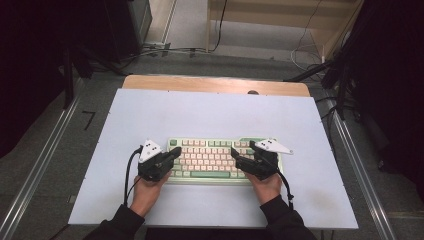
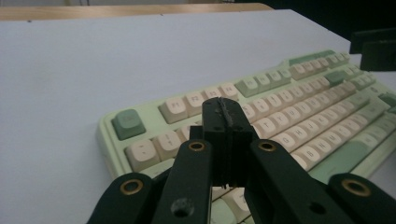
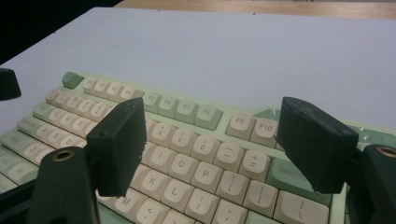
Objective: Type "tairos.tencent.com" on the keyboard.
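High view: keyboard (image 1: 207, 158) typing is judged under way, left tool (image 1: 176, 151) closed on nothing (jaws together), right tool (image 1: 234, 153) open; a key press is called for next

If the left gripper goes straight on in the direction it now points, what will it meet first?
Probably the keyboard. The left gripper, jaws shut with nothing between them, points low over its left end, so the cream keys near the function row come first. Depth is unclear.
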A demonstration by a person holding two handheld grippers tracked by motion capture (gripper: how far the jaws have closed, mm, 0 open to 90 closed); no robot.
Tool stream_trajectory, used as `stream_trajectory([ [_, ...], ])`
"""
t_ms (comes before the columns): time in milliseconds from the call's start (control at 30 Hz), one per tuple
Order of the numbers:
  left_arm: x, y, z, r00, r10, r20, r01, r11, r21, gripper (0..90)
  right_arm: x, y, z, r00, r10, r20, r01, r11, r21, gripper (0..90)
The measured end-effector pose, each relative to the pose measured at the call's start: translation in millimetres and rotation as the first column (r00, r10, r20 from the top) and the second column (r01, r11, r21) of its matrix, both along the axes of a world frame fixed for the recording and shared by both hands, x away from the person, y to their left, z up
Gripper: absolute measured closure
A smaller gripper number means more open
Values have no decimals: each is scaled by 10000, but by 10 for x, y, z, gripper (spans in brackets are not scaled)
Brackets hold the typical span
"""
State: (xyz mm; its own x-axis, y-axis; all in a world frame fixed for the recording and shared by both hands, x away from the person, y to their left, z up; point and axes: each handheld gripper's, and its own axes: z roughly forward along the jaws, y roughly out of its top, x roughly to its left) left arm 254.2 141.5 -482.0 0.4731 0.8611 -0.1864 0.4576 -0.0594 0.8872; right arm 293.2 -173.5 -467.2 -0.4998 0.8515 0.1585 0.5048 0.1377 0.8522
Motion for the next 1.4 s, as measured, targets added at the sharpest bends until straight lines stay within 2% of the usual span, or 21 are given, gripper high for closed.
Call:
stream_trajectory([
  [133,-14,-49,1,9995,-315,-8,315,9994,136,900,0,-15,14,10000,-44,26,43,10000,43,222],
  [467,-8,-104,-18,9987,-484,-157,487,9986,205,900,2,-20,21,10000,-54,-5,54,10000,68,222],
  [667,4,-191,-57,9972,-618,-420,642,9964,562,900,5,-13,20,10000,-57,-18,57,10000,58,222],
  [1033,63,-253,-137,9918,-510,-1171,642,9917,1113,900,2,-8,9,10000,-20,-61,20,10000,4,223],
  [1400,84,-260,-148,9898,-457,-1352,607,9922,1091,900,0,3,0,10000,-17,-95,17,10000,-22,224],
])
